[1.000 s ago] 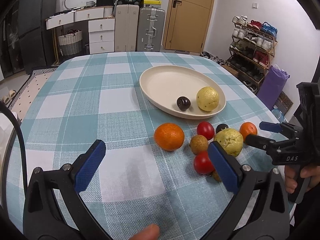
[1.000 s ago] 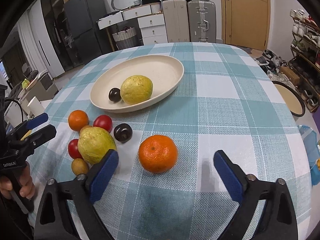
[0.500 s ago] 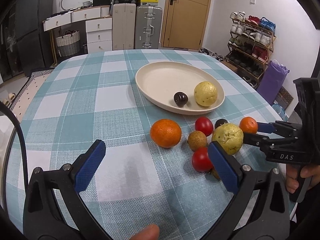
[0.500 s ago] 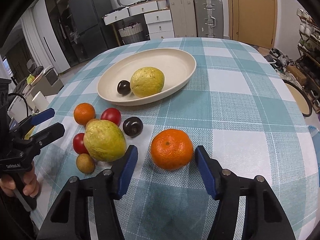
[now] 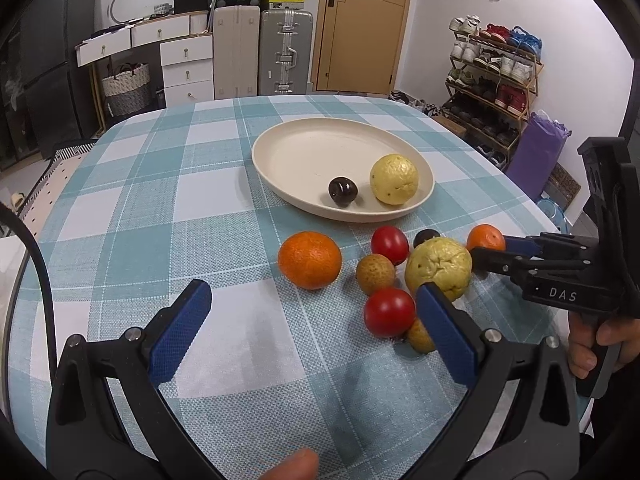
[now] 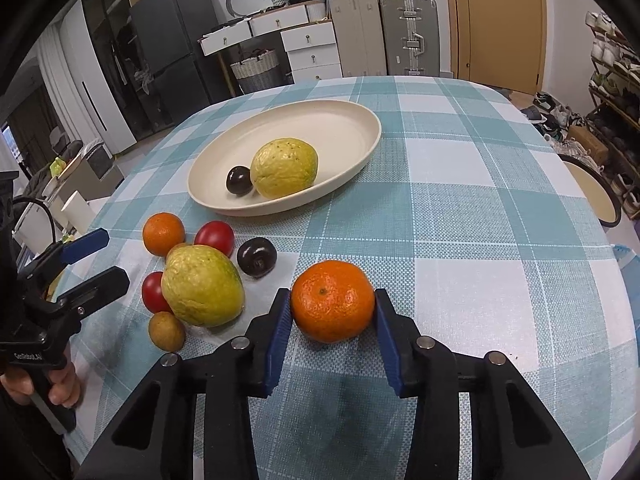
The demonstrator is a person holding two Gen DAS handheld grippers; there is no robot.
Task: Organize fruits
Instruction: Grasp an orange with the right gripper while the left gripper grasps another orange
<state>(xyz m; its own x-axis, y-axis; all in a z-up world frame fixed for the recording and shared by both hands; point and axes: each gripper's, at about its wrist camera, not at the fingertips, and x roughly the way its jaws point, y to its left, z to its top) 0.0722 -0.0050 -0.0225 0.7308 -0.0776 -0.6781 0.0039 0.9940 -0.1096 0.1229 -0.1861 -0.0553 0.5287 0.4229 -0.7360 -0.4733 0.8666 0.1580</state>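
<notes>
A cream oval plate (image 5: 304, 152) (image 6: 344, 128) holds a yellow guava (image 5: 394, 179) (image 6: 285, 168) and a dark plum (image 5: 343, 191) (image 6: 239, 179). Loose on the checked cloth lie a large orange (image 5: 310, 260), a second guava (image 5: 438, 268) (image 6: 202, 291), a small orange (image 5: 485, 237) (image 6: 163, 233), red tomatoes (image 5: 389, 312) (image 6: 214, 238), brown longans (image 5: 375, 274) (image 6: 166, 331) and another plum (image 6: 256, 257). My right gripper (image 6: 332, 312) has its blue pads against both sides of the large orange (image 6: 331, 300), still on the cloth. My left gripper (image 5: 312, 316) is open and empty, near the table's front.
The round table's edge (image 6: 612, 264) curves close on the right. Suitcases (image 5: 284, 52), white drawers (image 5: 186, 64) and a shoe rack (image 5: 492, 76) stand beyond the table. The left gripper also shows in the right wrist view (image 6: 86, 260).
My right gripper moved forward and narrowed from wide open until its pads met the large orange. My left gripper stayed open and shifted only slightly.
</notes>
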